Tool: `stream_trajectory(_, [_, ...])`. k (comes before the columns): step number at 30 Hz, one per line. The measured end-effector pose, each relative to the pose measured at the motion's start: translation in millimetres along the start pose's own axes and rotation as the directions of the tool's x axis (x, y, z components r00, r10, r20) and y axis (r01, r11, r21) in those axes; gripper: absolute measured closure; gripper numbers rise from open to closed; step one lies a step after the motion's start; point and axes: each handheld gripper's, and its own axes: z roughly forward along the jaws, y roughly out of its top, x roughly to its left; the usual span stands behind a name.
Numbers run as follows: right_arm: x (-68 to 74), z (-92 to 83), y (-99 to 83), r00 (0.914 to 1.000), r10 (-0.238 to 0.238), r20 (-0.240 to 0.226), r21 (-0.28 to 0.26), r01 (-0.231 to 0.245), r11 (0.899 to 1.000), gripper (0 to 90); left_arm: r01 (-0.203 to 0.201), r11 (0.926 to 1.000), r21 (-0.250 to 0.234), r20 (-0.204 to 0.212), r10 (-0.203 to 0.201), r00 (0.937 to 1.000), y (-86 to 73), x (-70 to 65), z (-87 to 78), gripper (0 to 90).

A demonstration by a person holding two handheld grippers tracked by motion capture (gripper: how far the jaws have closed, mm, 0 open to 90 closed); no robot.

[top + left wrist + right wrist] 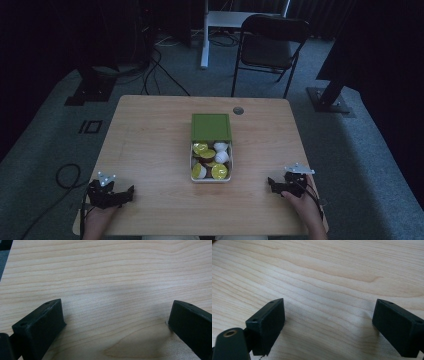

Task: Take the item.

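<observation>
Both the left gripper (131, 190) and right gripper (270, 182) rest on the pale wooden desk (150, 145), jaws released and empty. Between them, well apart, sits an open white box (210, 179) of yellow-lidded capsules (219, 171), its green lid (211, 126) touching its far side.

A dim lab or recording studio room, seen from above. A light wooden table (150, 145) stands on grey carpet (45, 135), with black cables (155, 75) trailing over the floor beyond the tabletop's far edge and another cable loop (67, 175) near its left edge. A black folding chair (270, 47), the white leg of a desk (205, 35) and black stand bases (90, 92) sit against dark curtained surroundings.
</observation>
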Motion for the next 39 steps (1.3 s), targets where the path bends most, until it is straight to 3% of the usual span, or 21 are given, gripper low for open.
stream_trajectory(24, [0.6,0.1,0.0,0.9995,-0.023,-0.020,-0.003,0.023,1.000,10.7,0.000,1.0000,-0.001,0.000,0.000,1.0000,0.0,0.0,0.0,0.3])
stream_trajectory(39, [-0.1,-8.2,9.3,0.9995,0.019,-0.024,-0.035,-0.020,0.999,10.7,0.000,1.0000,0.000,0.000,0.000,1.0000,0.0,0.0,0.0,0.3])
